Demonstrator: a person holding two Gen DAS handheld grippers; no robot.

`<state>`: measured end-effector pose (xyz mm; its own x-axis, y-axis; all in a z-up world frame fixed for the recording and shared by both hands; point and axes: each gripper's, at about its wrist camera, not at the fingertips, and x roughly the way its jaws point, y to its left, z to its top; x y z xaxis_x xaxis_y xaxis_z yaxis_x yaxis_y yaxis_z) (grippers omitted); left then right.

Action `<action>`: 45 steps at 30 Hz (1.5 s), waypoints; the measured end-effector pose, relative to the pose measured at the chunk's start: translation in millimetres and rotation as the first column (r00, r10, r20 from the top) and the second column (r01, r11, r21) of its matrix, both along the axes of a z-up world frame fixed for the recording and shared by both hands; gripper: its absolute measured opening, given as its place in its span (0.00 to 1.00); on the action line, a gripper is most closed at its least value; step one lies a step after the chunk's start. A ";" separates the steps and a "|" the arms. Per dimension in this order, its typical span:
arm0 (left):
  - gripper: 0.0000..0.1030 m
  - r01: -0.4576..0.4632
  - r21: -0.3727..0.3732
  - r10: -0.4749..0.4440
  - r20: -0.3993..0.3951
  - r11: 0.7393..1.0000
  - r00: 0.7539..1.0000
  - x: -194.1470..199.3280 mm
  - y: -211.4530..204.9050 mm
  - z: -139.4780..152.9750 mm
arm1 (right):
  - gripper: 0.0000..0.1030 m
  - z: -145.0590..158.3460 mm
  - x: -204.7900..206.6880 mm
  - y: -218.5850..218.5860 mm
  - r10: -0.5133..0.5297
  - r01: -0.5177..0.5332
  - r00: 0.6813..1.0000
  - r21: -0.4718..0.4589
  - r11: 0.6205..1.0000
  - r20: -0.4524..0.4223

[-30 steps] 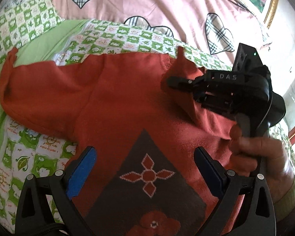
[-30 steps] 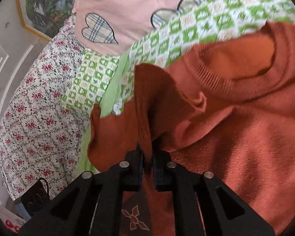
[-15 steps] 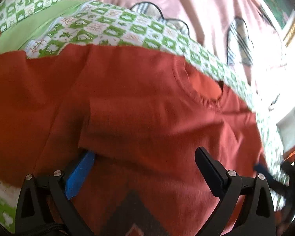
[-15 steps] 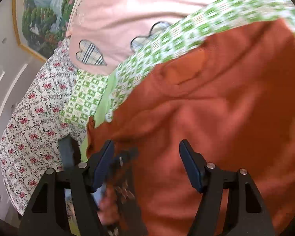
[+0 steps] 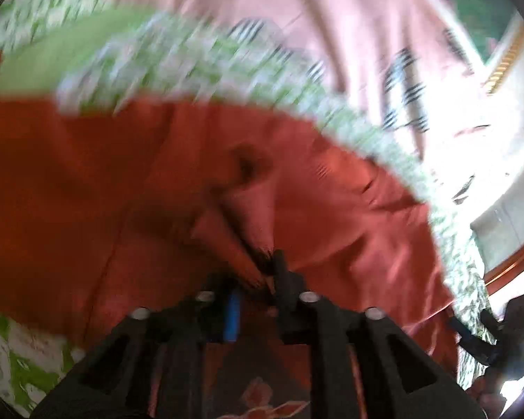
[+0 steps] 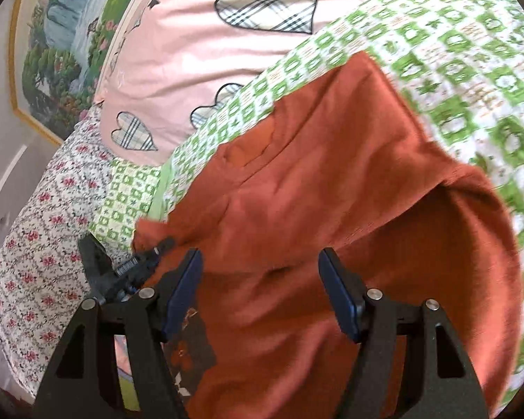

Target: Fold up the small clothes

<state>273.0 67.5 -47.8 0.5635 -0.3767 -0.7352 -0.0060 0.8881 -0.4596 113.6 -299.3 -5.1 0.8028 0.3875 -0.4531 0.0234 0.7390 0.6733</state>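
A small rust-orange sweater (image 6: 332, 192) with a dark patterned front panel (image 6: 188, 345) lies on a bed. In the blurred left wrist view my left gripper (image 5: 258, 279) is shut on a pinched-up fold of the sweater (image 5: 241, 220). In the right wrist view my right gripper (image 6: 260, 289) is open and empty, hovering just above the sweater's body, with one sleeve folded across. The left gripper (image 6: 129, 265) shows at the sweater's left edge there. The right gripper (image 5: 499, 331) shows at the far right of the left view.
The bed has a green-and-white checked cover (image 6: 471, 70), a pink quilt with plaid hearts (image 6: 227, 35) behind, and a floral sheet (image 6: 42, 244) at the left. A framed landscape picture (image 6: 63, 52) hangs on the wall.
My right gripper let go of the sleeve and opened, then drew back over the sweater. My left gripper, open before, has shut on a fold of the sweater.
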 end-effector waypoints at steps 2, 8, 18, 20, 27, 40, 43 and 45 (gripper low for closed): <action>0.38 -0.011 -0.069 0.009 -0.024 0.998 1.000 2.5 5.5 -9.8 | 0.68 0.8 -1.4 -6.0 -0.019 0.019 1.000 -0.006 1.000 -0.001; 0.56 0.022 -0.062 -0.022 0.007 0.998 1.000 1.4 -3.5 -2.8 | 0.68 8.9 -0.7 -25.8 -0.065 0.065 0.998 -0.070 0.995 0.002; 0.61 0.051 -0.042 -0.050 0.021 0.998 0.999 -14.6 4.5 -1.9 | 0.68 25.8 97.2 -77.5 -0.162 0.087 0.977 -0.441 0.893 -0.135; 0.61 0.049 -0.040 -0.048 0.022 0.998 0.999 -14.7 5.6 -2.0 | 0.68 13.3 122.1 -82.8 -0.163 0.049 0.967 -0.481 0.876 -0.197; 0.34 0.034 0.022 -0.035 0.027 0.999 0.999 -7.1 2.8 -2.0 | 0.14 15.4 119.5 -96.7 -0.137 0.066 0.982 -0.446 0.893 -0.128; 0.07 -0.044 0.013 0.044 0.011 0.999 0.999 -12.9 18.9 -8.7 | 0.01 15.0 101.4 -59.4 -0.018 -0.027 0.993 -0.378 0.926 -0.114; 0.07 -0.033 0.041 0.033 0.017 0.999 0.999 -11.9 17.5 -4.4 | 0.00 -6.6 110.1 -55.7 -0.043 -0.050 0.979 -0.439 0.897 -0.200; 0.07 -0.041 0.060 0.040 0.006 0.997 0.999 -11.1 19.7 -5.8 | 0.00 -11.5 110.7 -66.6 -0.057 -0.030 0.979 -0.407 0.913 -0.198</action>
